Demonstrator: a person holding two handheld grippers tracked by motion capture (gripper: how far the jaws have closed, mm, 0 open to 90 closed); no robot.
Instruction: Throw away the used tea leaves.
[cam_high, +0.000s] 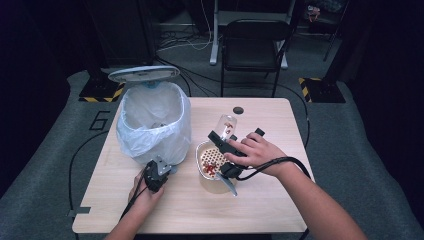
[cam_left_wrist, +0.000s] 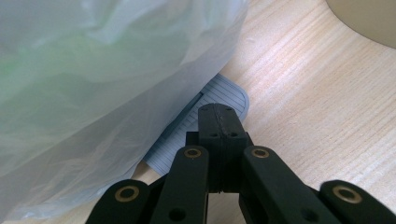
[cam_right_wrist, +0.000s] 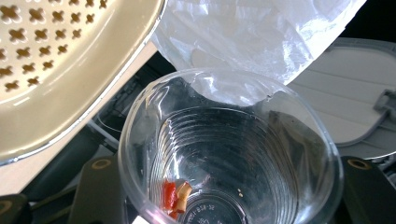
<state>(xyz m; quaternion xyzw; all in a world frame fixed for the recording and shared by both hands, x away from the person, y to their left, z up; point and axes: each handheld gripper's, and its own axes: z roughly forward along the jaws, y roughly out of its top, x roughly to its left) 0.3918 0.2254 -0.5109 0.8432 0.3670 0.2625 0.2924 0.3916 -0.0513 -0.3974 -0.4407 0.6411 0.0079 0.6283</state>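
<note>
A: High view? Room?
B: Bagged bin (cam_high: 154, 122) upper left; table (cam_high: 270, 200) bare along the bottom edge. Right gripper (cam_high: 226, 142) clamps the clear cup (cam_high: 227, 125), tipped above the strainer bowl (cam_high: 212, 162).
A: Left gripper view?
B: Left gripper (cam_left_wrist: 219, 123) jaws closed, empty, just beside the bag (cam_left_wrist: 102, 79).
A: Right gripper view?
B: Cup at centre; red scraps (cam_right_wrist: 173, 197) at its bottom.

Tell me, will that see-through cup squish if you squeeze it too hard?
Probably, a bit. The clear cup has thin, ribbed walls, so it likely flexes and could crack under a hard pinch. Only a few red bits remain at its bottom, so it is probably very light. Held in the right tongs, its smooth plastic might slip.
</note>
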